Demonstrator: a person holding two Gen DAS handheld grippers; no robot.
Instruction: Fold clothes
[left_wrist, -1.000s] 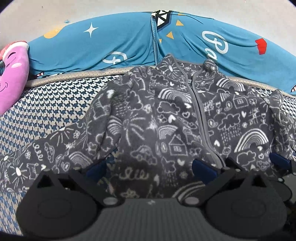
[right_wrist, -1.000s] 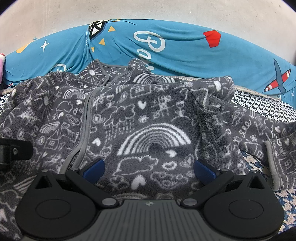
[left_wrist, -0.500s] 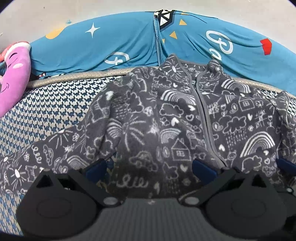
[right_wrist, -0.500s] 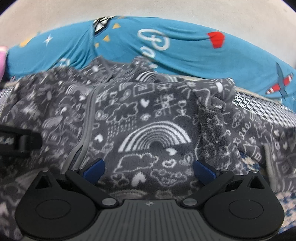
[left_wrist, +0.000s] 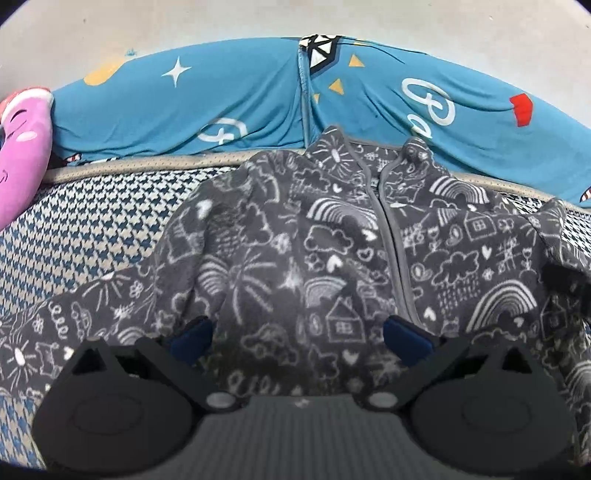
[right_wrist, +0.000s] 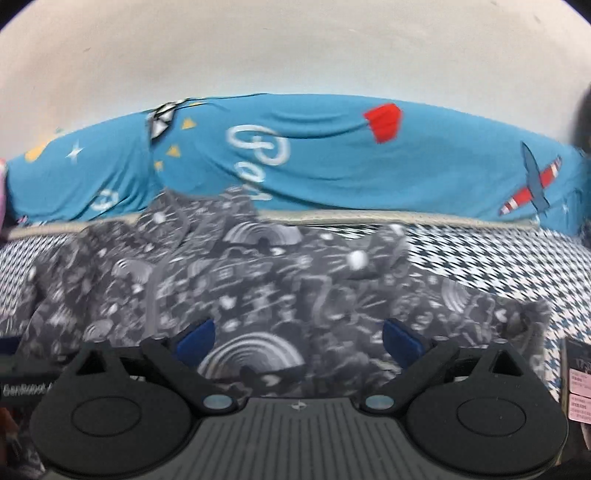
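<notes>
Left wrist view: left tool (left_wrist: 297, 338), prongs apart, is hovering over the fleece jacket (left_wrist: 332, 258), probably choosing a fold grip.

the left wrist view is taken from low over the jacket (left_wrist: 295, 258), close in, facing along the fingers toward the blue pillow (left_wrist: 221, 103) and wall. the right wrist view, blurred, is tilted higher, so more wall (right_wrist: 295, 48) is seen. the jacket (right_wrist: 258, 280), pillow (right_wrist: 332, 166) and checked cover (right_wrist: 480, 258) are shared by both views.
</notes>
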